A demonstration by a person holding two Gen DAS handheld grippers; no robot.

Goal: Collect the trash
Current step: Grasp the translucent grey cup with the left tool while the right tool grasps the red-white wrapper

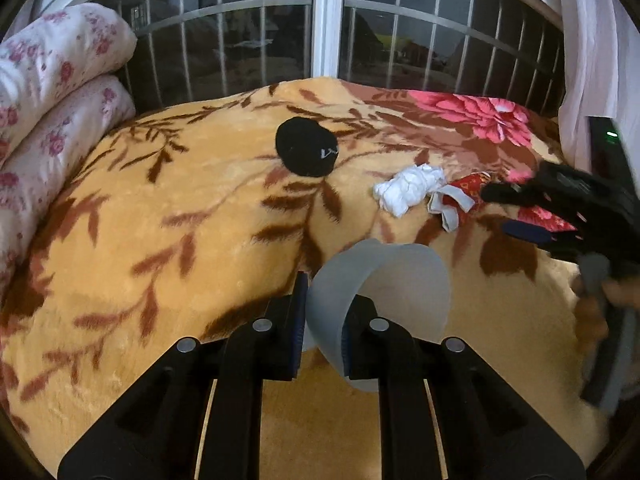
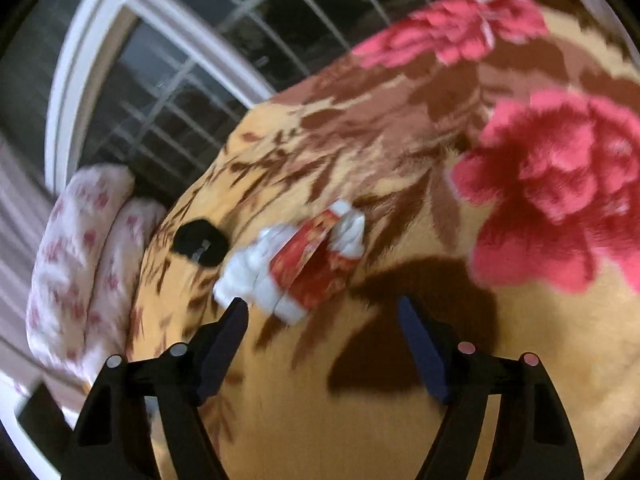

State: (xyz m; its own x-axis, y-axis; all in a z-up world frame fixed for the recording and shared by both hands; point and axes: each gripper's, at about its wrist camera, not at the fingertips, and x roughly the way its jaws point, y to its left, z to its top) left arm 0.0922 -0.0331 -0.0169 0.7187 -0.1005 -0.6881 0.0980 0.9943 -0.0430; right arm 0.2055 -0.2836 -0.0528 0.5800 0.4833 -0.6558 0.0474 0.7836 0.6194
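My left gripper (image 1: pixel 326 312) is shut on the rim of a translucent plastic cup (image 1: pixel 400 280), held just above the orange leaf-patterned blanket (image 1: pixel 180 240). Farther right on the blanket lie a crumpled white tissue (image 1: pixel 408 192) and a red wrapper (image 1: pixel 468 188) with a pale strip. My right gripper (image 1: pixel 498 210) reaches in from the right edge, close to the wrapper. In the blurred right wrist view, the right gripper (image 2: pixel 322 304) stands open just short of the tissue (image 2: pixel 252 272) and the red wrapper (image 2: pixel 316 264), with nothing between its fingers.
A round black cloth item (image 1: pixel 306 152) lies mid-bed, also in the right wrist view (image 2: pixel 200 244). A rolled floral quilt (image 1: pixel 52 92) lines the left side. A barred window (image 1: pixel 328 20) runs behind the bed, and a pale curtain (image 1: pixel 592 40) hangs at right.
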